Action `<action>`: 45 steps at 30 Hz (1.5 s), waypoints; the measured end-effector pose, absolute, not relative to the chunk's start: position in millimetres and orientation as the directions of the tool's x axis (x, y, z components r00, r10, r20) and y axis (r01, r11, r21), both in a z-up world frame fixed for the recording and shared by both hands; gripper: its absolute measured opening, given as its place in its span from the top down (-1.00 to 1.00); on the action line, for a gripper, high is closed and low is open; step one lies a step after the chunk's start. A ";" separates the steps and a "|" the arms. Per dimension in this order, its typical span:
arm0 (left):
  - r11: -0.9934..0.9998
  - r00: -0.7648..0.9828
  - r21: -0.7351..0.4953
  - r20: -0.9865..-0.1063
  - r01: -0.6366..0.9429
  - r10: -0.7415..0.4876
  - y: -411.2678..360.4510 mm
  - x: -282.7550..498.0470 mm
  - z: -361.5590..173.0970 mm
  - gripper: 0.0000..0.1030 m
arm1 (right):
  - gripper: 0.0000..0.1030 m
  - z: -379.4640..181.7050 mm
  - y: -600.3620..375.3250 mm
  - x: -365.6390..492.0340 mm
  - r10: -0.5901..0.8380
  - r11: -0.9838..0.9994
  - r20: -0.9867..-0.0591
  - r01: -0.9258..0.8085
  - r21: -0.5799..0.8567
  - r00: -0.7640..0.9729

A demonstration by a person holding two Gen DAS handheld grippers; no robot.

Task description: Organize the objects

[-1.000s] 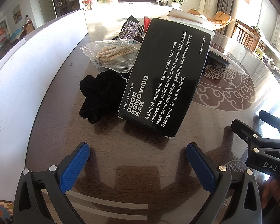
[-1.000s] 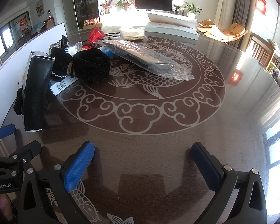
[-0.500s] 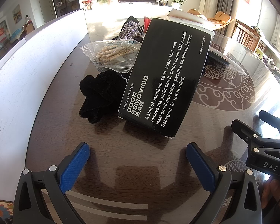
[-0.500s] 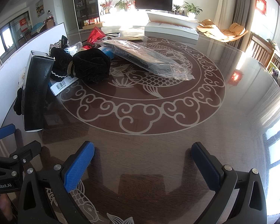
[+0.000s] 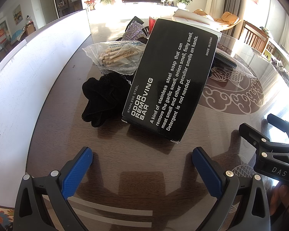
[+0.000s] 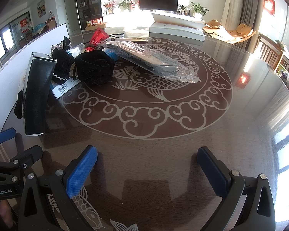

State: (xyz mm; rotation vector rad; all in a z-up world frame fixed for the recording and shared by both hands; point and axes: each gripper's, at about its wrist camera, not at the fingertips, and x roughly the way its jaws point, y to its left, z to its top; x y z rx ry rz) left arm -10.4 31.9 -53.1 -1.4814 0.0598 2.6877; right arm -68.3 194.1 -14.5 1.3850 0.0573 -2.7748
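Black cardboard box (image 5: 169, 80), glossy, printed in white: "STAINLESS STEEL ODOR REMOVING BAR", 4 lines of smaller text, "MADE IN CHINA" near the far corner. It is seen tilted, near end down on the counter (image 5: 144, 163), far end propped on the pile behind it. In the right wrist view the same box (image 6: 37, 94) shows edge-on at far left, leaning, with a white end flap.

Just left of the box, touching it: a black velvet pouch (image 5: 100, 100), crumpled. Behind that, a clear bag of wooden sticks (image 5: 115, 57), partly tucked under the box's edge. A second black velvet pouch (image 6: 95, 69), cinched with a cord, is seen resting on a white barcoded carton (image 6: 62, 89). A long dark item in a clear wrapper (image 6: 152, 61) lies on the fish pattern, apart from the pile.

Left tongs (image 5: 142, 157): spread wide, nothing held, low over the counter just short of the box. Right tongs (image 6: 147, 158): also spread wide, nothing held, over bare patterned surface, well apart from the clutter.
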 end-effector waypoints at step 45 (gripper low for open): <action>-0.971 -0.565 -0.187 -0.822 0.146 0.073 -29.7 -0.7 -41.2 -1.00 | -1.00 43.6 148.2 -127.2 -0.509 -0.859 -0.683 0.256 0.443 -0.523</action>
